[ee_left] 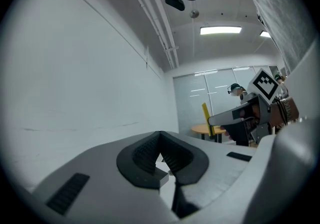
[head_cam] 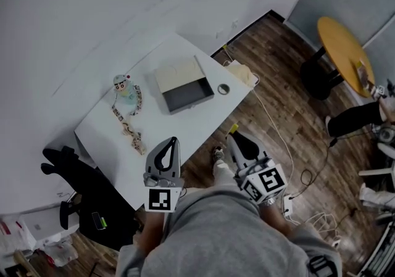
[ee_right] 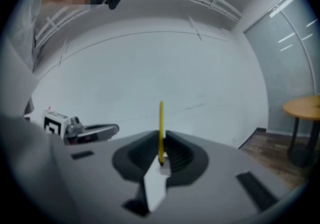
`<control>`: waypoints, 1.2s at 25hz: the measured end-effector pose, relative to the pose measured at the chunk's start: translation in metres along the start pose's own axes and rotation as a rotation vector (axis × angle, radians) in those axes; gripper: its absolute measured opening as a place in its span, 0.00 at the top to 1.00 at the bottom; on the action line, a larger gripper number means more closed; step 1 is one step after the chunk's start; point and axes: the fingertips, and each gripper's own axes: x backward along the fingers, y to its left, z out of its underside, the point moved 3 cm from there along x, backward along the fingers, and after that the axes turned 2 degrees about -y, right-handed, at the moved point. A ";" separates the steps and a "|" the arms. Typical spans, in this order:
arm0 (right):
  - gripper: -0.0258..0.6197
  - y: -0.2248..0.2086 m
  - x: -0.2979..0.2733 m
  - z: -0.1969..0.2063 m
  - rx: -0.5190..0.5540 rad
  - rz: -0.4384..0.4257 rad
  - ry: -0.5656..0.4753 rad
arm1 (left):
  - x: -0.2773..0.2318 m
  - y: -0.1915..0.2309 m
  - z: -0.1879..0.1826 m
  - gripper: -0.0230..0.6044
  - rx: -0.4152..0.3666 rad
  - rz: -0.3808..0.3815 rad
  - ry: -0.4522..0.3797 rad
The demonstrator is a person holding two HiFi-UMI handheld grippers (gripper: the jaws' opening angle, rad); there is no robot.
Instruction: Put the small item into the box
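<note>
Nearest, grey clothing point(head_cam: 216, 232), both grippers low before it. Left gripper point(head_cam: 173, 142) with jaws together, nothing between. Right gripper point(head_cam: 234, 138) pinching a thin yellow stick point(ee_right: 160, 128), upright, off the near edge of the table point(head_cam: 185, 128), well apart from the box point(head_cam: 190, 107). Probably light, stiff, easy to slip; best pinched low. Box open, dark inside, seemingly empty.

The white rectangular table point(head_cam: 191, 123) left of centre is smooth and matt. The brown plank floor point(head_cam: 296, 103) at right is wood with a faint sheen. The left gripper point(ee_left: 160, 140) and right gripper point(ee_right: 161, 140) have matt grey plastic shells and ribbed black pads. The thin yellow strip point(ee_right: 161, 118) looks smooth. The grey garment point(head_cam: 228, 232) at the bottom is soft cloth.
</note>
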 end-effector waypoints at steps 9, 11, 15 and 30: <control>0.87 -0.059 -0.051 -0.014 0.000 -0.120 0.046 | -0.055 0.009 -0.006 0.91 0.028 -0.137 -0.007; 0.87 -0.071 -0.064 -0.017 0.002 -0.152 0.052 | -0.068 0.010 -0.006 0.91 0.030 -0.169 -0.006; 0.87 -0.092 -0.083 -0.021 0.012 -0.212 0.068 | -0.091 0.008 -0.004 0.91 0.029 -0.225 -0.003; 0.87 -0.131 -0.123 -0.020 0.045 -0.394 0.114 | -0.120 -0.004 -0.003 0.91 -0.004 -0.393 -0.028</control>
